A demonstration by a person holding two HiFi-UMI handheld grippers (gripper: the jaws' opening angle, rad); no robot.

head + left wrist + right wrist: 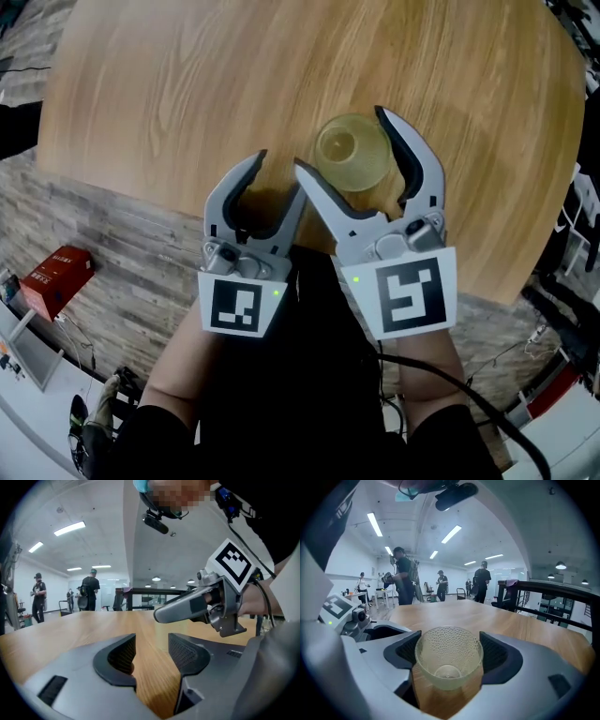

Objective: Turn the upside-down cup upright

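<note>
Two sets of tongs are in view. The right tongs [339,139] are clamped on the cup [352,150]: in the right gripper view the right tongs [447,656] have one ribbed pad against each side of the cup [447,656], and nothing else stands between the jaws. In the head view the same two jaws curve round the cup's left and right sides.

The cup is translucent, pale yellow, with a dimpled wall. Its wide rim is uppermost and its narrow base lowest, so its mouth opens upward. The base is down at the wooden table [187,84]; whether it touches the table cannot be told.

The left tongs [279,178] sit just left of the cup, apart from it. The left gripper view shows the jaws of the left tongs [152,653] spread, with only bare table [70,630] in the gap. From that view the right tongs [206,604] cross in front of the cup, at the right.

Each of the tongs carries a cube with square markers on the near side of the cup, toward the person.

Beyond the cup the table [511,620] runs on bare. Left of the cup and below the table edge, a red box [58,277] lies on the plank floor [122,244]. Far behind the cup, people [405,576] stand in a bright room.
</note>
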